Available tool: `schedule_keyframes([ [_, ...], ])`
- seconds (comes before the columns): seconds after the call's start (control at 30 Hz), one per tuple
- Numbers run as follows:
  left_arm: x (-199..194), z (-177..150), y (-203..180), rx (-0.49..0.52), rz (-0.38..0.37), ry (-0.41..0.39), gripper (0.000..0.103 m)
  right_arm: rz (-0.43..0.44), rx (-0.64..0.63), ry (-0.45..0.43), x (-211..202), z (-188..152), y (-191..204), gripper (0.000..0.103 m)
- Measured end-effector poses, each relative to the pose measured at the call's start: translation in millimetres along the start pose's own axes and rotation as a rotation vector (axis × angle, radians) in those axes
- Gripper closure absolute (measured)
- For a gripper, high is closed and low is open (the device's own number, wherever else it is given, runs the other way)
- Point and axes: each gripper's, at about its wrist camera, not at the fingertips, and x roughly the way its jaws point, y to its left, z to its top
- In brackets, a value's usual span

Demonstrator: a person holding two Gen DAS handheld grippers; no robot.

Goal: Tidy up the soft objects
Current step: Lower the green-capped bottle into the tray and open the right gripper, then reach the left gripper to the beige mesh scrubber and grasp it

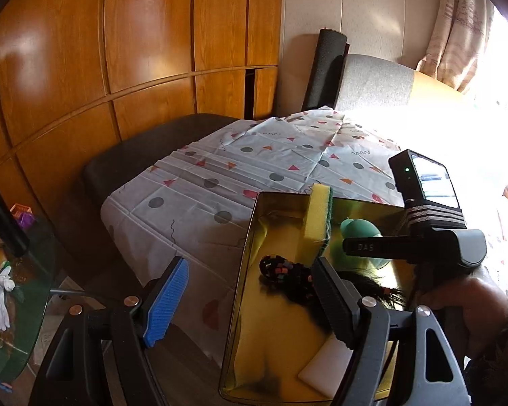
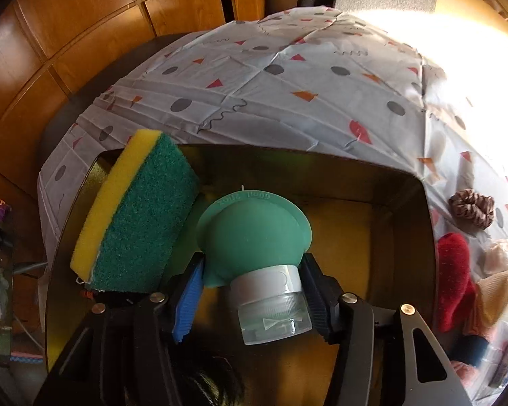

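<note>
Two claws: my right gripper (image 2: pixel 252 291) pinches the squishy green silicone bottle (image 2: pixel 254 233) by its stiffer clear cap, the firmest hold, low inside the gold metal tray (image 2: pixel 406 182) beside the yellow-green sponge (image 2: pixel 135 213), while my left gripper (image 1: pixel 250 301) hovers spread, empty.

Glossy orange-brown wooden wall panels (image 1: pixel 145 44) fill the left side. On the right is a pale wall (image 1: pixel 365 6) and a patterned curtain (image 1: pixel 457 30) beside a very bright window (image 1: pixel 501 77). A grey padded chair back (image 1: pixel 376 81) stands behind the bench (image 1: pixel 125 162), which carries a patterned cloth (image 1: pixel 254 169).
</note>
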Motion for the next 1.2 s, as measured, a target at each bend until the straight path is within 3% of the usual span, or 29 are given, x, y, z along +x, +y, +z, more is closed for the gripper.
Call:
schedule_keyframes([
  [0.17,-8.1,-5.2,-5.9,0.01,0.01,-0.015,0.027,0.024,0.001,-0.036,-5.1,-10.4,2.4,0.031],
  [0.47,-35.0,-17.4,-19.2,0.013,0.015,-0.043,0.027,0.018,0.014,-0.182,-59.3,-32.3,-10.2,0.033],
  [0.8,-66.0,-30.6,-47.2,0.067,-0.01,-0.09,0.027,-0.035,0.013,-0.343,-132.9,-84.3,-36.8,0.032],
  [1.1,-88.8,-40.8,-76.8,0.137,-0.055,-0.111,0.027,-0.09,0.066,-0.423,-179.7,-130.1,-77.5,0.031],
  [1.2,-92.0,-43.9,-86.6,0.162,-0.066,-0.11,0.027,-0.115,0.074,-0.438,-190.2,-144.6,-91.3,0.027],
])
